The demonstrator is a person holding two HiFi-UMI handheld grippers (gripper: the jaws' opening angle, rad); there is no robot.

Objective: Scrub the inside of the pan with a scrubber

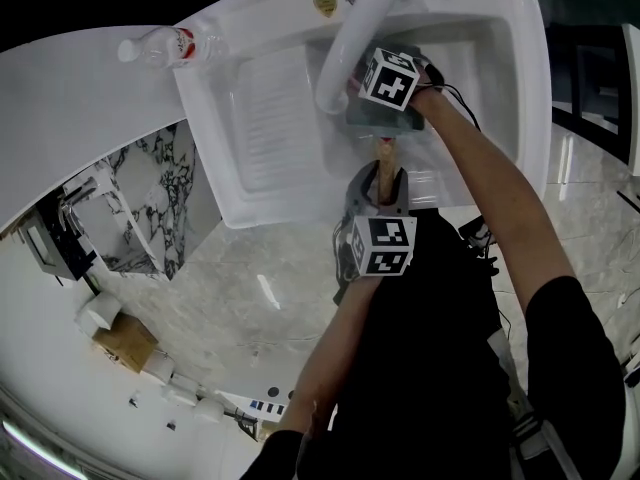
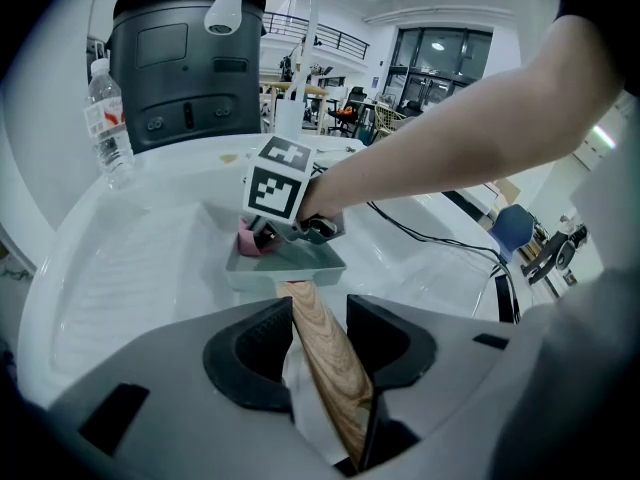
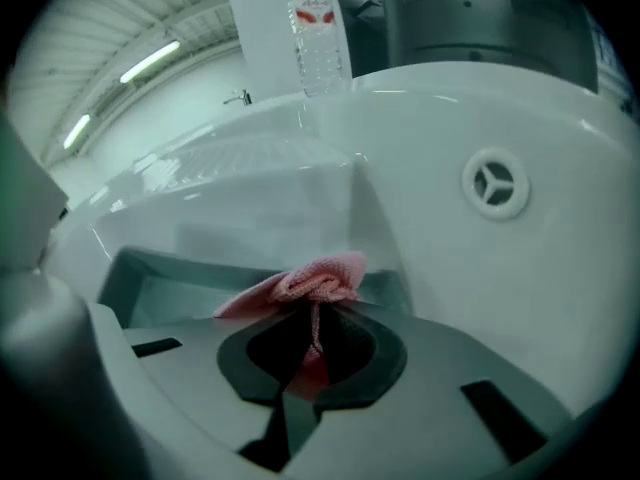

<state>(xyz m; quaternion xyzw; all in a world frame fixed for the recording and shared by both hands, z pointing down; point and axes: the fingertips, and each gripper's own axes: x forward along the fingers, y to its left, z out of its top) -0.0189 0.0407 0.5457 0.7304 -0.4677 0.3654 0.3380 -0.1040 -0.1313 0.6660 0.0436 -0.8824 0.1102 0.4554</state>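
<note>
Pan [image 2: 285, 268] sits at 12 o'clock from the left gripper [image 2: 318, 315] clamping its wooden handle [image 2: 322, 353], right gripper [image 3: 312, 336] pinching the pink scrubber [image 3: 300, 286] at its 11 o'clock corner.

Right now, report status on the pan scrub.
Left gripper shut on wooden handle. Right gripper shut on pink scrubber, down in the pan. Faucet close beside right gripper.

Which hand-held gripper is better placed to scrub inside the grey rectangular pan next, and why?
Right. The right hand-held gripper is shut on the pink mesh scrubber, poised at the grey rectangular pan. The left hand-held gripper clamps the pan's wooden handle, steadying it.
</note>
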